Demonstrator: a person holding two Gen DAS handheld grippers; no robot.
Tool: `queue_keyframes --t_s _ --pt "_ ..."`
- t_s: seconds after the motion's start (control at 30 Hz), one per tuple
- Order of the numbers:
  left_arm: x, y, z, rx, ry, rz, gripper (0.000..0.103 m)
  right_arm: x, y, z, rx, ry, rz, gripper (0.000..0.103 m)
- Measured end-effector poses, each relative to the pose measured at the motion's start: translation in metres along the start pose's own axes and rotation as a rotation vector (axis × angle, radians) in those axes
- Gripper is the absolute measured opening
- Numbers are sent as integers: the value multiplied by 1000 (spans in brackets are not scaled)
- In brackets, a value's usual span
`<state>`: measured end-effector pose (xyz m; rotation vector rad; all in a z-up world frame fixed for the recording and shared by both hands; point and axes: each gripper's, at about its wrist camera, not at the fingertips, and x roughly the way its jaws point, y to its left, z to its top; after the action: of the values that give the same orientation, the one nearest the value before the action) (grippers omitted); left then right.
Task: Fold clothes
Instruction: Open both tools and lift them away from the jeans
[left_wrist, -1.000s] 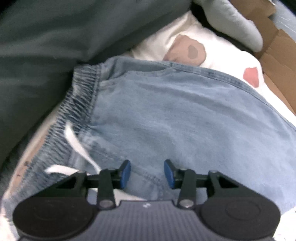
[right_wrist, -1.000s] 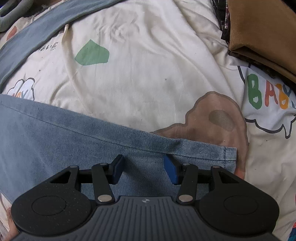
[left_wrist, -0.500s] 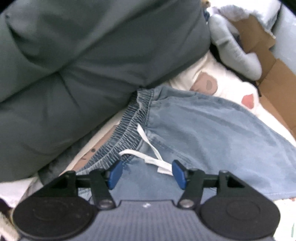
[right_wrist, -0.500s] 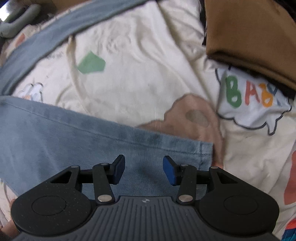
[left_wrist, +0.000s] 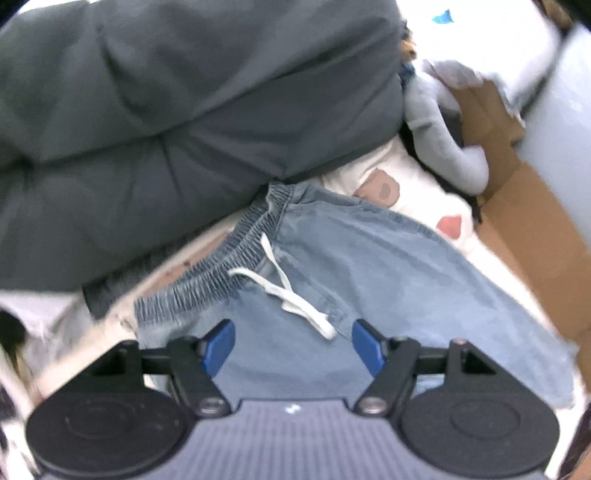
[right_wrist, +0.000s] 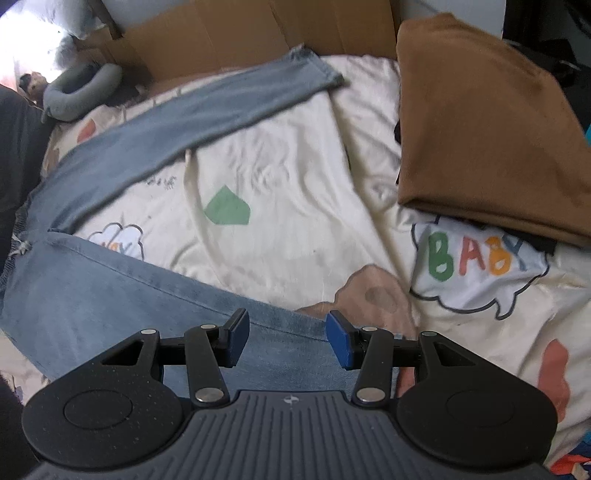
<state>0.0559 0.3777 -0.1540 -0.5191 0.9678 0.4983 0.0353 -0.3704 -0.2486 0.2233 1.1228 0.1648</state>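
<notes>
Left gripper (left_wrist: 293, 343) opening, nothing between the jaws, above the waistband (left_wrist: 225, 269) of the jeans (left_wrist: 369, 266); dark cushion (left_wrist: 166, 110) close beside. Right gripper (right_wrist: 286, 338) released, empty, over one leg hem. Legs lying spread on the printed sheet (right_wrist: 295, 192) (no fold visible yet); brown cloth (right_wrist: 480, 122) and cardboard (right_wrist: 240, 33) bordering.

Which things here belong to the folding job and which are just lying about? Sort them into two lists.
Job:
- light blue jeans, legs spread apart on the printed sheet
- white drawstring at their elastic waistband
- left tongs, opening, nothing between them
- right tongs, open above the near leg

Lying about:
- dark grey quilt
- brown folded cloth
- grey plush toy
- cardboard
</notes>
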Motion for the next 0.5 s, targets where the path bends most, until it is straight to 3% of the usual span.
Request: queue_keyframes --t_s 0.3,0.37,0.5 --pt "-32 6 -14 0 -19 38 77 -34 -8 -7 9 -58 23 56" --pt "-35 11 -19 -1 -22 54 78 -42 -13 -11 19 -79 27 65" --pt "-39 24 -29 -3 -13 80 78 -57 -21 -20 42 -109 34 74"
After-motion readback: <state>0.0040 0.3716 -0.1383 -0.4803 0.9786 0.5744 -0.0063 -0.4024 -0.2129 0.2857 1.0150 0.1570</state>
